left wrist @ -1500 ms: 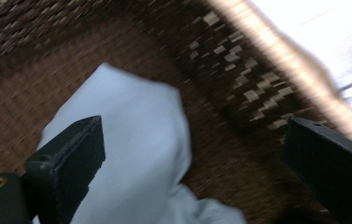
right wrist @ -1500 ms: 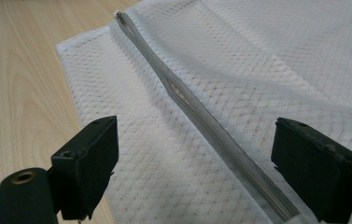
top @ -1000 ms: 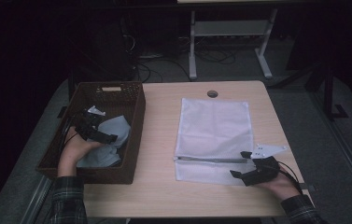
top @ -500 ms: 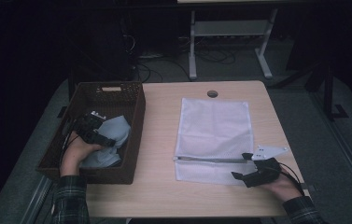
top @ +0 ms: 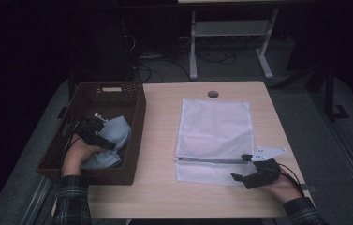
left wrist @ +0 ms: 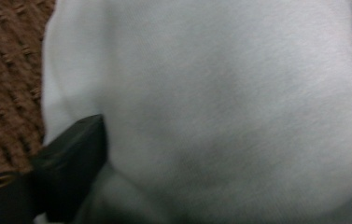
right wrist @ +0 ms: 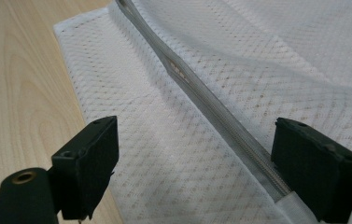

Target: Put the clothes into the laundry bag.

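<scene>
Left gripper view: the cloth (left wrist: 201,107) lies in the basket (top: 66,140), between the wide jaws of the left gripper (top: 100,140), which have just been closing. The right gripper (right wrist: 197,158) stands wide over the zipper (right wrist: 211,105) of the mesh bag (top: 214,126) on the table (top: 160,112).

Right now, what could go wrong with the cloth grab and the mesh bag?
1. The left gripper has been closing around the bulky pale grey cloth in the brown woven basket; it may pinch just a fold and slip.
2. The right gripper hangs open over the white mesh zip bag, unpinned, so the bag could slide.
</scene>
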